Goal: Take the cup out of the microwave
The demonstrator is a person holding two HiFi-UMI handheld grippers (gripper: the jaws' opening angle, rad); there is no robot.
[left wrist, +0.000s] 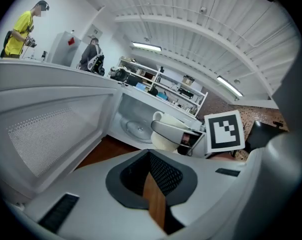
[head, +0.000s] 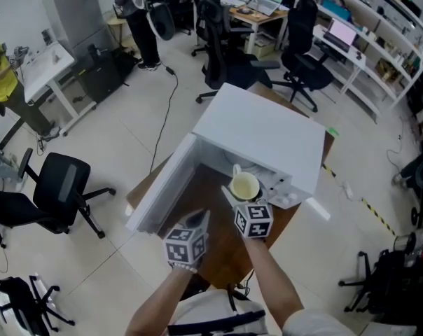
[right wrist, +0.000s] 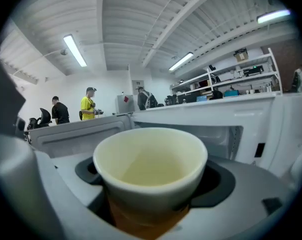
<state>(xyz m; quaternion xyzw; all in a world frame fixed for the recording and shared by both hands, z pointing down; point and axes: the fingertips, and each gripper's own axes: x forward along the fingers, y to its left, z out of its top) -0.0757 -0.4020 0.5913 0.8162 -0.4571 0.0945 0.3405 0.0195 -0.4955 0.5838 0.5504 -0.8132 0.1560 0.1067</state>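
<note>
My right tongs point(head: 245, 196) are spread wide around the cup point(right wrist: 151, 169), pinching it just outside the microwave's point(head: 267, 135) mouth, above the middle of the table point(head: 225, 261). My left tongs point(head: 199, 221) are pressed together, empty, beside the open door point(head: 162, 187). The grip sits low on a smooth wall, so I think a jolt could tip the cup or let it slip. One cup, one microwave, two tongs.
</note>
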